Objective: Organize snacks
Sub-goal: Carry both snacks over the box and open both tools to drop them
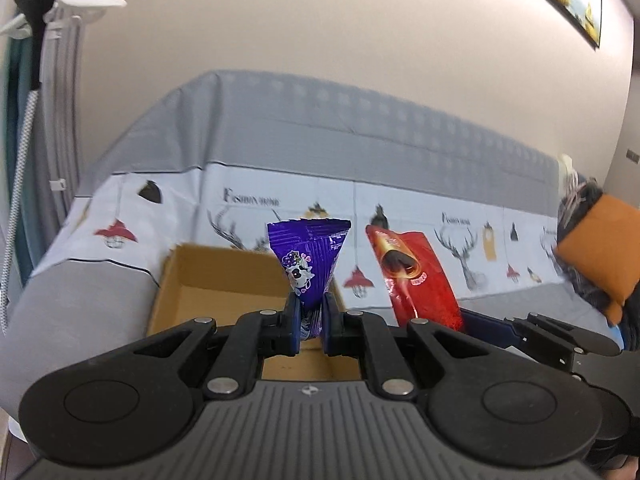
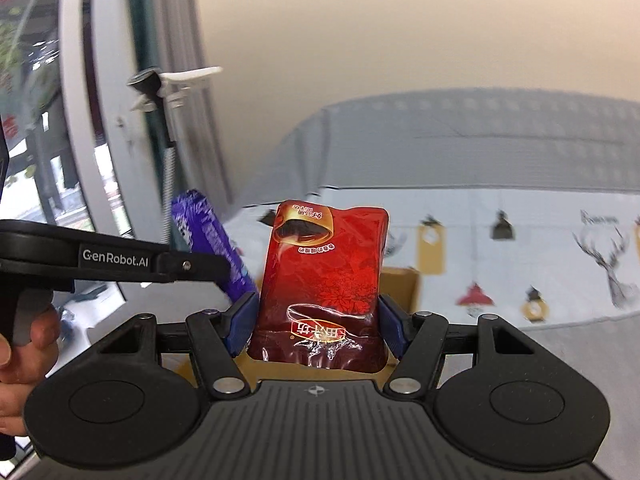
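My left gripper (image 1: 311, 326) is shut on a purple snack packet (image 1: 310, 258) and holds it upright above an open cardboard box (image 1: 208, 276). My right gripper (image 2: 316, 320) is shut on a red snack pouch (image 2: 326, 276), also held upright; the box's edge (image 2: 400, 284) shows behind it. The red pouch (image 1: 416, 276) shows to the right in the left wrist view. The purple packet (image 2: 212, 240) and the left gripper's arm (image 2: 116, 260) show at the left in the right wrist view.
The box stands on a sofa under a grey and white printed cover (image 1: 360, 160). An orange cushion (image 1: 600, 248) lies at the right end. A window frame (image 2: 104, 120) and a garment steamer on a pole (image 1: 36, 12) stand at the left.
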